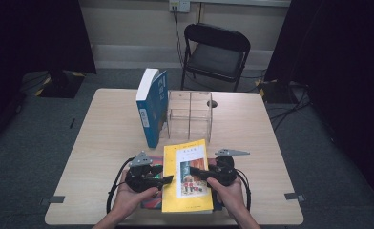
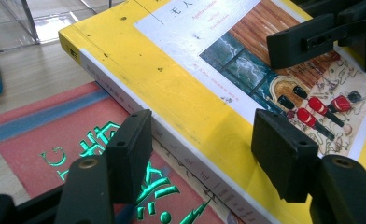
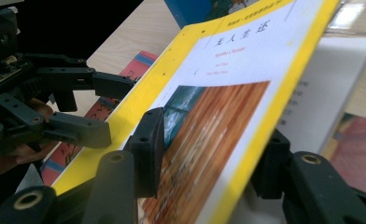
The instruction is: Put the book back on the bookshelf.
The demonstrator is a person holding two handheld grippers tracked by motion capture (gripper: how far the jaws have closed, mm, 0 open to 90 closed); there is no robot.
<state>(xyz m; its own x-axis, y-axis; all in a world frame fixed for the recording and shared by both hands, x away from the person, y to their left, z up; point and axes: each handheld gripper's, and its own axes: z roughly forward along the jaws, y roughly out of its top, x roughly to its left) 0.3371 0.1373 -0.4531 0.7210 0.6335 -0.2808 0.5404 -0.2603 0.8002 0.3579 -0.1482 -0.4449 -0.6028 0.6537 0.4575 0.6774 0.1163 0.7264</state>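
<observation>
A yellow book lies flat near the table's front edge on top of a red book with green lettering. My left gripper is at the yellow book's left side. In the left gripper view its jaws stand open astride the spine edge, one pad over the red cover and one over the yellow cover. My right gripper reaches in from the book's right. In the right gripper view its jaws straddle the yellow book's edge, apart from it as far as shows; the right pad is partly hidden.
A blue book stands upright, leaning on a clear acrylic organizer at the table's middle back. A black folding chair stands behind the table. Something white lies under the yellow book's right side.
</observation>
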